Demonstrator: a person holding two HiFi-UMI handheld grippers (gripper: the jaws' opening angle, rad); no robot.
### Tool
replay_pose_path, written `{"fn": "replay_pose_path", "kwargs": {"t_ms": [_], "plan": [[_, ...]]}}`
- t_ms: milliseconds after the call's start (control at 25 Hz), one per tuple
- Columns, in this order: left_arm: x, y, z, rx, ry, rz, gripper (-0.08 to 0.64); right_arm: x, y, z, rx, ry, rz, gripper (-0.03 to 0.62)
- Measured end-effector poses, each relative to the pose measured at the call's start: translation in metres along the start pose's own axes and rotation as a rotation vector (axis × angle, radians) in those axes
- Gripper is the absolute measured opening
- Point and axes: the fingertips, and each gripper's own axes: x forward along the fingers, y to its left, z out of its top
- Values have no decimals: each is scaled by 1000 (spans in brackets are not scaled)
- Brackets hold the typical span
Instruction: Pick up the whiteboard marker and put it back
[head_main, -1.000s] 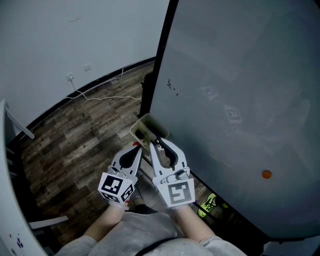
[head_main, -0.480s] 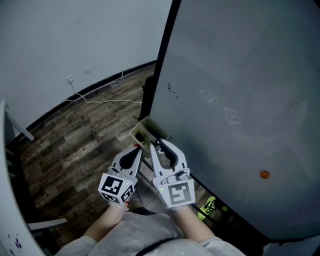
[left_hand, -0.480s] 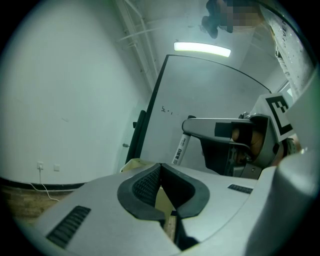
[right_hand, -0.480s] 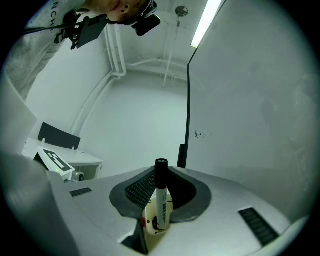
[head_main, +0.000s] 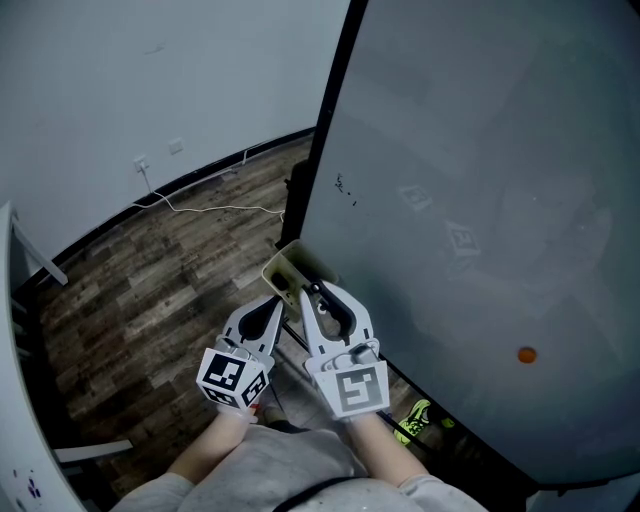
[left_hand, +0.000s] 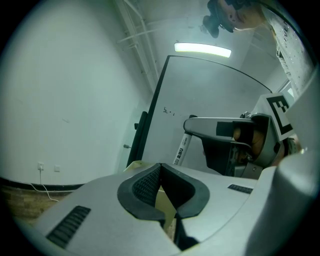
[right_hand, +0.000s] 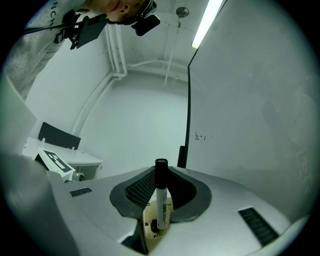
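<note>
A whiteboard marker (right_hand: 161, 202) is gripped upright, black cap uppermost, between the fingers of the right gripper (right_hand: 159, 186). The left gripper (left_hand: 160, 175) is held just beside it, its fingers pressed together on nothing. Both are held close to a beige tray (head_main: 288, 262) at the lower edge of the whiteboard (head_main: 480, 200), above a wooden floor (head_main: 150, 290).

Head view is pretty dim and flat with a cool grey cast, only soft shadows on the floor (head_main: 150, 290), and the whiteboard (head_main: 480, 200) shows faint ghosty reflections. Both gripper views are heavy fisheye: black corners, straight lines bending. The tube light (left_hand: 202, 48) overhead blows out white. The whiteboard marker (right_hand: 160, 195) looks sharp; the left gripper (left_hand: 159, 167) up close goes soft.
</note>
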Motion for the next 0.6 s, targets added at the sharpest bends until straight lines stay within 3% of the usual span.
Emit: {"fn": "replay_pose_path", "kwargs": {"t_ms": [600], "plan": [[4,2,6,3,-7,0,15,1,-4,3,-2,-6,-6,77]]}}
